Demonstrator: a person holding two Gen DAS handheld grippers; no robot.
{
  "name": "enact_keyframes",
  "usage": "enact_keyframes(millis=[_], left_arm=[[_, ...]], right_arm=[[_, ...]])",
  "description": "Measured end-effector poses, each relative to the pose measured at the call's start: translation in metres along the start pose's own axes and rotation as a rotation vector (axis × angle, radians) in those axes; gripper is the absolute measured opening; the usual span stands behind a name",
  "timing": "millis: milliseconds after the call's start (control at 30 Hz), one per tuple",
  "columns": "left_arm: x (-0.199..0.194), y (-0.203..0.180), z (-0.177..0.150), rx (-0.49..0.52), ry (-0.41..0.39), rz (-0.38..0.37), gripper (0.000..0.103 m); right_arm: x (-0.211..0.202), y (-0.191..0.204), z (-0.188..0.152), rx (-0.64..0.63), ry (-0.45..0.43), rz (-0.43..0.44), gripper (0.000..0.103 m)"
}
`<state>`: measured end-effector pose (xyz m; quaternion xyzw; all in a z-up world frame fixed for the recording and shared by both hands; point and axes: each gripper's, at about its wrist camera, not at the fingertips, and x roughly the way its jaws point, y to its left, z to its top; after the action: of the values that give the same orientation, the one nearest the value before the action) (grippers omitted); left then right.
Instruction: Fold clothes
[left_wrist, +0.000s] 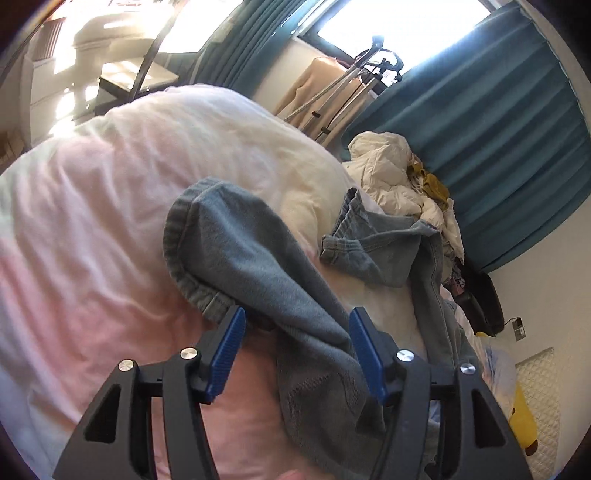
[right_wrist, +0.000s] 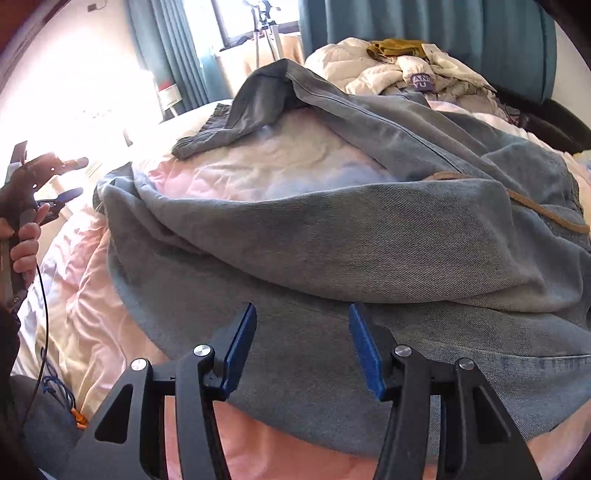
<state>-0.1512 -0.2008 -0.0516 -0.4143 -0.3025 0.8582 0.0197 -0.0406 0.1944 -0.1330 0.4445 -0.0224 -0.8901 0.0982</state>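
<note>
Light blue jeans (right_wrist: 332, 236) lie crumpled on a pink and white duvet (right_wrist: 236, 173). In the left wrist view one leg of the jeans (left_wrist: 258, 258) runs up between my open left gripper (left_wrist: 297, 325), its hem cuff just beyond the left blue pad; the jaws stand wide and do not clamp it. My right gripper (right_wrist: 302, 325) is open too, hovering over a broad fold of the denim near the waist, where a brown patch (right_wrist: 546, 210) shows. At the left edge of the right wrist view a hand (right_wrist: 26, 236) holds the left gripper (right_wrist: 66, 177), also open.
A heap of white padded clothing with a mustard garment (right_wrist: 399, 62) sits at the far side of the bed. Teal curtains (left_wrist: 498, 140) and a window are behind. A garment steamer stand (left_wrist: 347, 96) is by the window. A yellow plush toy (left_wrist: 521, 421) lies at the right.
</note>
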Motion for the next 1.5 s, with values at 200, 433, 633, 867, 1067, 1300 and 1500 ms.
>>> enact_keyframes(millis=[200, 433, 633, 867, 1067, 1300, 1500], left_arm=[[0.028, 0.008, -0.019, 0.063, 0.090, 0.127, 0.060], [0.049, 0.013, -0.016, 0.074, 0.068, 0.160, 0.060], [0.075, 0.017, -0.005, 0.071, 0.039, 0.203, 0.054], [0.081, 0.021, 0.000, -0.035, -0.062, 0.228, 0.022], [0.042, 0.013, 0.012, -0.001, -0.119, 0.150, 0.016], [-0.028, 0.030, 0.049, 0.173, 0.021, 0.100, 0.016], [-0.085, 0.060, 0.075, 0.156, 0.066, 0.055, 0.013]], right_arm=[[-0.013, 0.030, -0.009, -0.131, -0.018, -0.008, 0.053], [0.003, 0.070, -0.021, -0.321, 0.010, 0.020, 0.053], [0.030, 0.103, -0.039, -0.480, 0.025, -0.002, 0.053], [0.041, 0.119, -0.046, -0.587, -0.079, -0.102, 0.046], [0.035, 0.111, -0.038, -0.532, -0.090, -0.092, 0.005], [-0.008, 0.104, -0.026, -0.464, -0.180, -0.128, 0.002], [-0.037, 0.100, -0.022, -0.427, -0.197, -0.056, 0.002]])
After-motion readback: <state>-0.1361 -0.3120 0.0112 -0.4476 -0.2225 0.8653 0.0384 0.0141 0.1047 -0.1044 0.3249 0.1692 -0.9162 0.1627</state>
